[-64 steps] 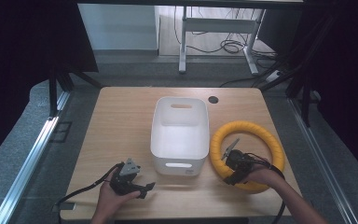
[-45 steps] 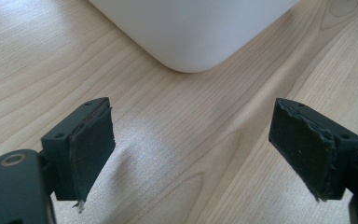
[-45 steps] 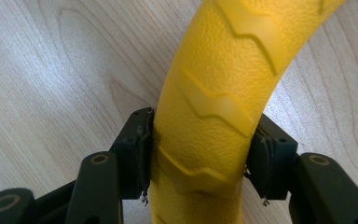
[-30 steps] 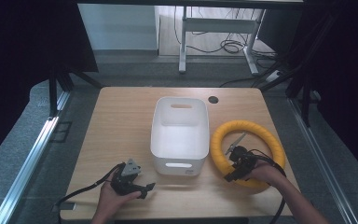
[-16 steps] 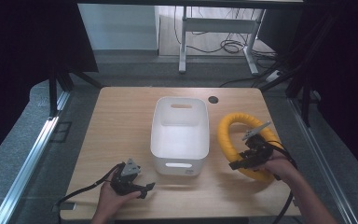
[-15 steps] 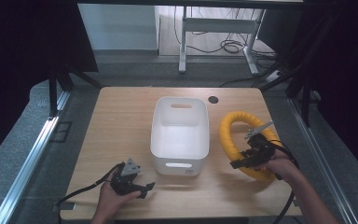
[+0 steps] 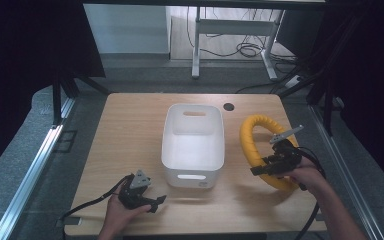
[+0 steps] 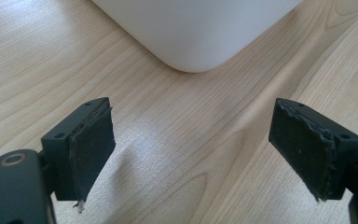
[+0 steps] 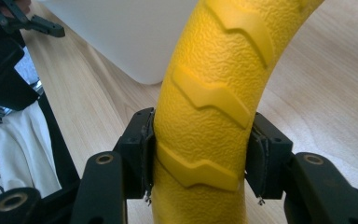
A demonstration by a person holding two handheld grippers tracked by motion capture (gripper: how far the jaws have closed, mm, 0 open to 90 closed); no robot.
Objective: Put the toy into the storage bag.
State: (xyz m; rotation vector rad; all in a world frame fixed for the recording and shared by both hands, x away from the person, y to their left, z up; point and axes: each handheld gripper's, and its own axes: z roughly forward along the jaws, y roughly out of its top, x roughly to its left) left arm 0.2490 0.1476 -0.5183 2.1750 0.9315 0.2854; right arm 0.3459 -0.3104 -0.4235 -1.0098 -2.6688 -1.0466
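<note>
Since the earlier frame I had tipped the yellow ring [image 7: 255,145] up off the tabletop [image 7: 130,130]; it had lain flat near the right edge and now stood tilted on edge, its top leaning toward the white bin [image 7: 194,142]. My left gripper [image 7: 152,201] had not shifted: it rested near the front edge, left of the bin's front corner, jaws spread wide with nothing but wood between them. The bin sat in the middle of the tabletop, open and empty. To its right, my right gripper [image 7: 260,170] was clenched on the ring's lower arc, both pads pressed into its pebbled skin between the raised chevron ribs. I judged the ring light and a little springy, grippy rather than slick, with the ribs helping to stop slip. Held at one point, it would likely swing, so a grip square across the tube seemed best. The ring looked wider than the bin's mouth, so clearing its rim would need height and tilt. The right edge lay close behind my hand.
</note>
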